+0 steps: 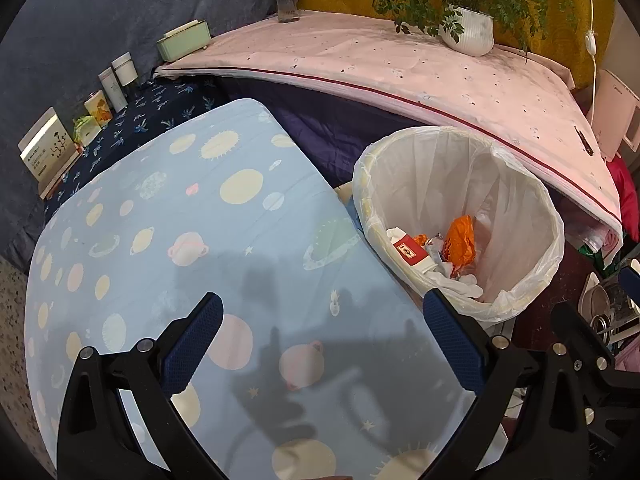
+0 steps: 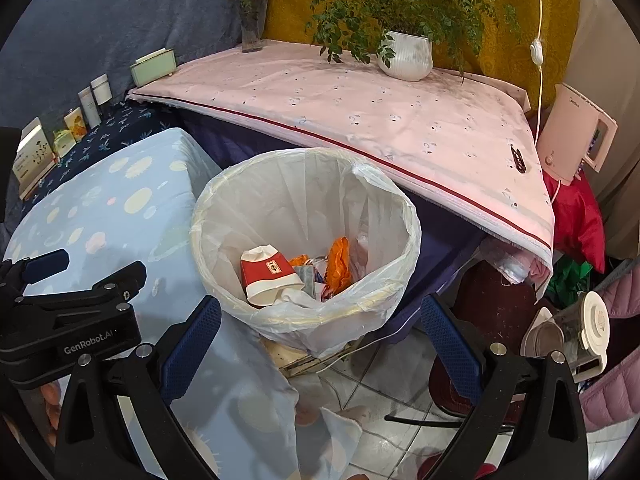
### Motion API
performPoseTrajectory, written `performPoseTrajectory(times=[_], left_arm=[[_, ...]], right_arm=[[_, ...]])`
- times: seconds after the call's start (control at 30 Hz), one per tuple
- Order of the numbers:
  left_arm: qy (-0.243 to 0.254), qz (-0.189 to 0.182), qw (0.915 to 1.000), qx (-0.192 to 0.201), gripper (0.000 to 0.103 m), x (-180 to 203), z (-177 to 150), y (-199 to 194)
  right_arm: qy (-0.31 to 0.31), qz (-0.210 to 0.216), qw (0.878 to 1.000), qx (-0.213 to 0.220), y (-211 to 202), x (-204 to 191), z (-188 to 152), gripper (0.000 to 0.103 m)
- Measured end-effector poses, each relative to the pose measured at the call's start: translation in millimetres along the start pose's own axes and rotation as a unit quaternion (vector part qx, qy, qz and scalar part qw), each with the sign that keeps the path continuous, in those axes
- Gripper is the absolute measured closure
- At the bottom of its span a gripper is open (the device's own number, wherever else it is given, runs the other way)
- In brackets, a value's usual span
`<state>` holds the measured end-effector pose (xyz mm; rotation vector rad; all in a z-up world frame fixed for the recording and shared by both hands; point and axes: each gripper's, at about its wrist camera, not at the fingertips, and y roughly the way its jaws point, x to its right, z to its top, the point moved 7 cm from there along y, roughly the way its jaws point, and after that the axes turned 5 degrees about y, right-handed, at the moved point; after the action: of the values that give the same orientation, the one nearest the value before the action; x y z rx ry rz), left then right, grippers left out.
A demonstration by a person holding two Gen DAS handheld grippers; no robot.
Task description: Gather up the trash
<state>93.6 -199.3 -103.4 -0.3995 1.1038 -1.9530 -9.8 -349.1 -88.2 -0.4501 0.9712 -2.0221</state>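
Both my left gripper [image 1: 322,344] and right gripper [image 2: 320,346] gape wide and empty, the round plastic-lined bin [image 2: 224,216] at twelve o'clock cradling a crumpled red paper cup [image 2: 268,276].

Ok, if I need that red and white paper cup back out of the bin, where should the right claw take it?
Come from above. The paper cup lies on its side on the other trash in the lined bin, so the liner walls likely block any side approach. Close the open right claw across the red band at mid-body, where it looks rounder than the creased end.
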Motion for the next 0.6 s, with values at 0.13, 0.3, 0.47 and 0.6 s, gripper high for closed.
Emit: performPoseTrajectory(times=[0.13,0.3,0.47,0.6], left_arm=[[0.001,-0.004,1.0000,-0.001,0.008,1.7,-0.2,1.2],[0.003,0.001,1.0000,0.000,0.008,2.2,0.0,2.4],[0.001,0.003,1.0000,0.002,0.008,2.1,0.0,1.9],[0.002,0.003,1.0000,0.001,0.008,1.9,-0.5,1.9]], right_arm=[[0.000,-0.002,1.000,-0.002,2.6,1.5,-1.4,0.007],[-0.002,-0.005,1.000,0.000,2.6,2.1,-1.9,0.007],[-0.001,-0.006,1.000,-0.002,3.8,2.1,-3.6,0.007],[-0.002,-0.005,1.000,-0.003,4.5,1.9,-5.7,0.007]])
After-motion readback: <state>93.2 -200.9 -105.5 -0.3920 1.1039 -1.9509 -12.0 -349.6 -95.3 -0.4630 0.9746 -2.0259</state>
